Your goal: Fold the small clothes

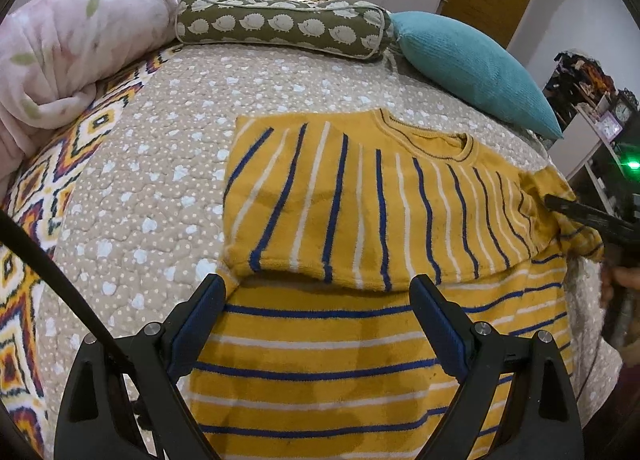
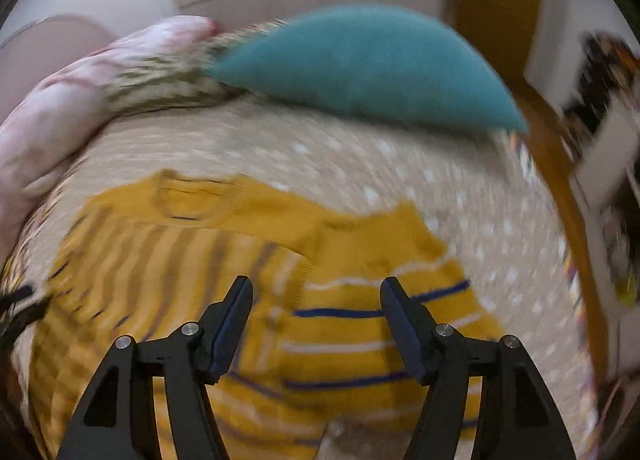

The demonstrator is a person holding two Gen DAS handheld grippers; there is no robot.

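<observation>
Left wrist view: my left gripper [image 1: 320, 320] hangs over the yellow striped shirt [image 1: 360, 220], jaws spread wide, nothing between them. The shirt lies on the dotted beige bedspread [image 1: 160, 180], its left side folded across so that flap's stripes run at a right angle to those on the body below my fingers. The collar [image 1: 432, 140] points toward the teal pillow [image 1: 472, 64]. Beside that pillow sits an olive hedgehog-print bolster [image 1: 280, 22], and a pink floral blanket [image 1: 72, 48] is bunched at far left. At the right edge my right gripper [image 1: 580, 216] reaches in at the shirt's other sleeve [image 1: 560, 200]; from here I can't tell if it has a grip.

Right wrist view, heavily blurred: my right gripper [image 2: 316, 300] shows jaws wide apart, empty, hovering above the shirt [image 2: 340, 340] near the sleeve [image 2: 400, 244]. The collar [image 2: 192, 196] lies up-left, the teal pillow [image 2: 368, 68] beyond.
</observation>
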